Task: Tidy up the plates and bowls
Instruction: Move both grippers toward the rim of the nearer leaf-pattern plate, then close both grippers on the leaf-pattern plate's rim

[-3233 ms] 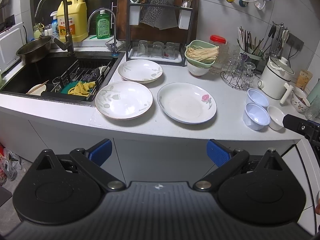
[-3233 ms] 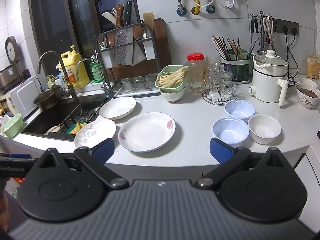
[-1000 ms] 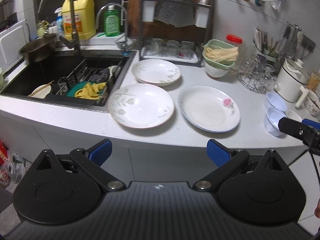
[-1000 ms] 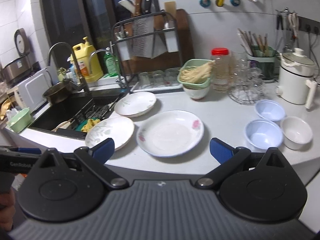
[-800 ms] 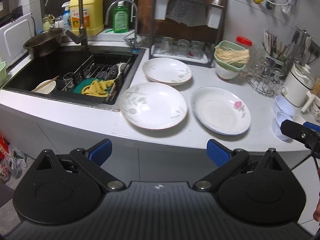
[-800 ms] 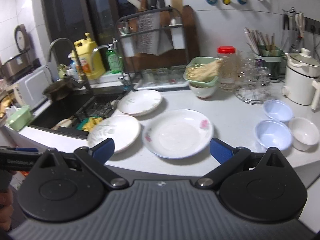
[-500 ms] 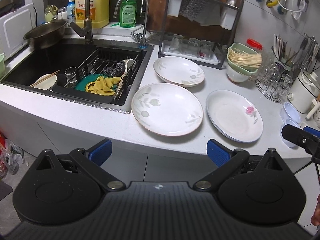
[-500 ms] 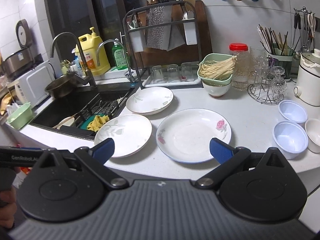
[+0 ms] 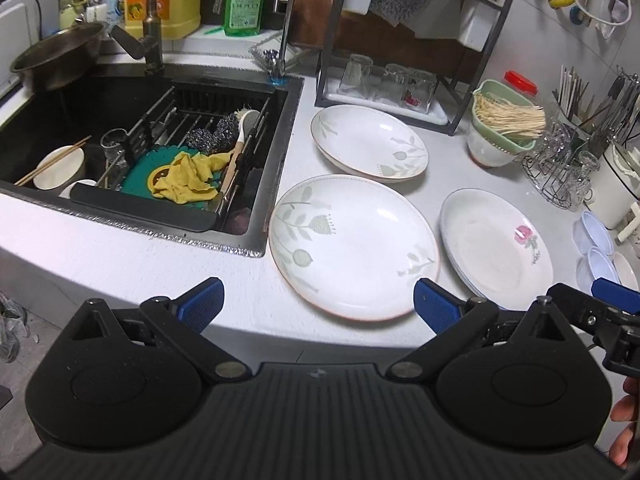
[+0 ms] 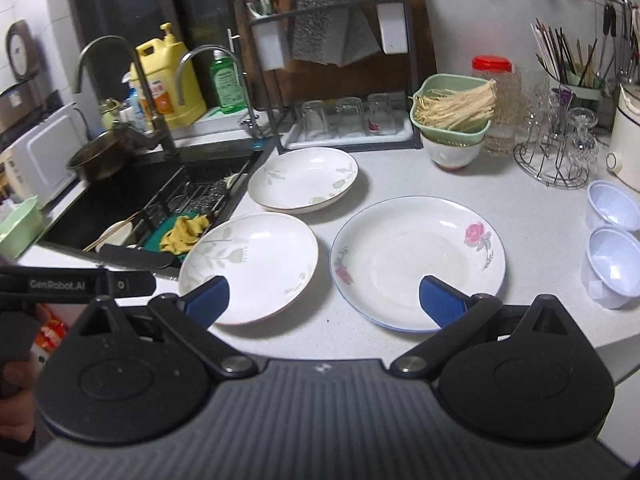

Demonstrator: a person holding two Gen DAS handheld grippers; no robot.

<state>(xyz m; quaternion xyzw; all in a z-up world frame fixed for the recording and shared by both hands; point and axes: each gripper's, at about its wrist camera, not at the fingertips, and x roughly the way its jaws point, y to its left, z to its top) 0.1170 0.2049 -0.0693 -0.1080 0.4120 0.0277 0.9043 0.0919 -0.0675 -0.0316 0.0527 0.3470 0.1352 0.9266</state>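
Note:
Three white plates lie on the grey counter. A near leaf-patterned plate [image 9: 352, 246] [image 10: 250, 266], a far leaf-patterned plate [image 9: 370, 142] [image 10: 304, 178], and a rose-patterned plate [image 9: 496, 242] [image 10: 418, 260]. Two pale blue bowls [image 10: 612, 220] and a white bowl [image 9: 626, 266] sit at the right. My left gripper [image 9: 318, 302] is open and empty, at the near leaf plate's front rim. My right gripper [image 10: 324, 298] is open and empty, over the front edges of the near leaf plate and the rose plate.
A black sink [image 9: 132, 152] with a rack, cloth and bowl lies left. A dish rack with glasses [image 10: 348, 120], a green basket of noodles [image 10: 452, 114], a wire glass stand [image 10: 556, 160] and a white cooker [image 9: 616, 192] stand behind.
Both grippers have moved forward and closer to the counter, so the plates look larger. The jaws stay open and nothing has been grasped.

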